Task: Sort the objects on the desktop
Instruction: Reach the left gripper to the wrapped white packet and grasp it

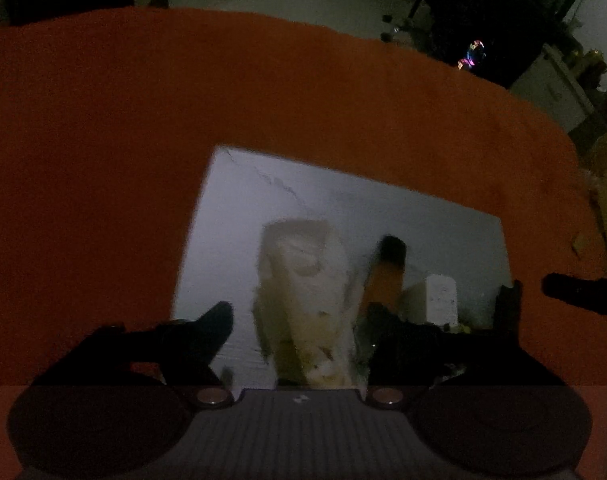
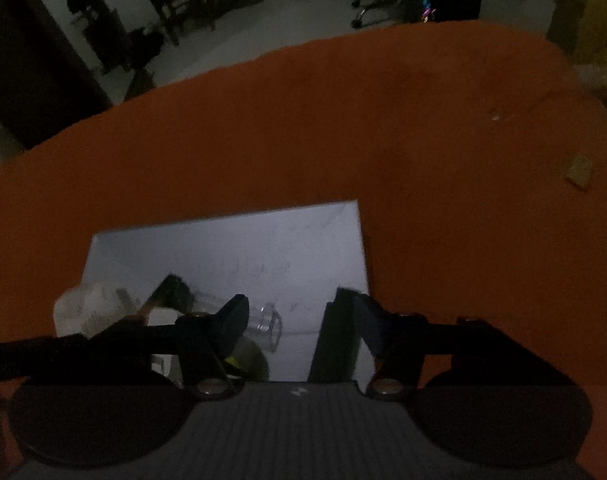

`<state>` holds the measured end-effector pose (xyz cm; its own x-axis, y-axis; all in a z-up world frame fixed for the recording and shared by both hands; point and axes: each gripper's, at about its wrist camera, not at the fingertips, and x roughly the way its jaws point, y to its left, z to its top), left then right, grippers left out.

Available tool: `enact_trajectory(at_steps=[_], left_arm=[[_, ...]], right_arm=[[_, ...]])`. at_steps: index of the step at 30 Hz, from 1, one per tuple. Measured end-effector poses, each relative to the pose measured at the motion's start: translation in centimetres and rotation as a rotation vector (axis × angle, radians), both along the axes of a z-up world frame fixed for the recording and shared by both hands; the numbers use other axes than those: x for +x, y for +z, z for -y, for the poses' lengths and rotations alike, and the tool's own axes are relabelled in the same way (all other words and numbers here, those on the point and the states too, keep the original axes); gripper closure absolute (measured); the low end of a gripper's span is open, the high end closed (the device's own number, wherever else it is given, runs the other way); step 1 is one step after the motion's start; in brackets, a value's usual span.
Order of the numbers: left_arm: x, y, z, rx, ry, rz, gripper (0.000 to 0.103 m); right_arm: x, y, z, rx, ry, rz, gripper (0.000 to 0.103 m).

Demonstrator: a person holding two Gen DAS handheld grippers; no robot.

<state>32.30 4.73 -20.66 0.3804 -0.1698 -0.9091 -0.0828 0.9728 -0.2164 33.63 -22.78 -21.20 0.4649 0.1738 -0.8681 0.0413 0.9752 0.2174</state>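
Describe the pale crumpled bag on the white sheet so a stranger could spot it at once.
Find the white sheet lying on the orange table. The pale crumpled bag stands near the sheet's near edge, between the left gripper fingers. Unlike the orange marker with a black cap and small white block beside it, it is bulky and wrinkled.

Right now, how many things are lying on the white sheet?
5 that I can make out: a crumpled white packet at the left, an orange marker with a black cap beside it, a white block, a clear glass item, and a dark flat box at the right. More may be hidden.
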Motion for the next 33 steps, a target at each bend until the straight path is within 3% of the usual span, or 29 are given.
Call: enact_trajectory(at_steps=[3, 6, 10, 11, 15, 19, 21, 22, 24, 25, 27, 33], left_arm=[[0.3, -1.1, -0.1, -0.023, 0.021, -0.040, 0.050], [0.3, -2.0, -0.1, -0.030, 0.045, -0.065, 0.053], [0.0, -2.7, -0.4, -0.037, 0.125, -0.054, 0.050], [0.0, -2.9, -0.4, -0.051, 0.135, -0.054, 0.049], [0.6, -3.4, -0.2, -0.092, 0.115, -0.074, 0.050], [0.8, -4.0, -0.5, -0.144, 0.118, -0.102, 0.039], [0.9, -4.2, -0.5, -0.150, 0.111, -0.097, 0.035], [0.9, -4.3, -0.4, -0.146, 0.109, -0.100, 0.037], [0.9, -4.6, 0.0, -0.118, 0.099, -0.106, 0.060], [0.8, -4.6, 0.1, -0.121, 0.087, -0.095, 0.064], [0.4, -4.1, 0.0, -0.141, 0.076, -0.077, 0.076], [-0.6, -2.2, -1.3, -0.142, 0.023, -0.044, 0.090]], right_arm=[[0.6, -1.6, -0.3, -0.019, 0.001, -0.039, 0.043], [0.9, -2.8, -0.1, -0.035, -0.019, -0.066, 0.051], [0.3, -3.6, -0.8, -0.062, -0.040, -0.103, 0.073], [0.3, -3.9, -0.8, -0.066, -0.037, -0.117, 0.074], [0.6, -4.7, -0.6, -0.080, -0.034, -0.123, 0.070], [0.8, -5.8, -0.3, -0.035, -0.034, -0.170, 0.041], [0.7, -6.2, -0.7, -0.039, -0.026, -0.189, 0.041], [0.7, -6.2, -1.0, -0.051, -0.020, -0.185, 0.042], [0.5, -6.1, -1.7, -0.076, -0.007, -0.175, 0.058], [0.3, -6.0, -1.8, -0.088, -0.009, -0.169, 0.072], [-0.1, -5.7, -2.0, -0.110, -0.014, -0.156, 0.073], [-1.6, -3.2, -1.2, -0.043, -0.055, -0.121, 0.073]])
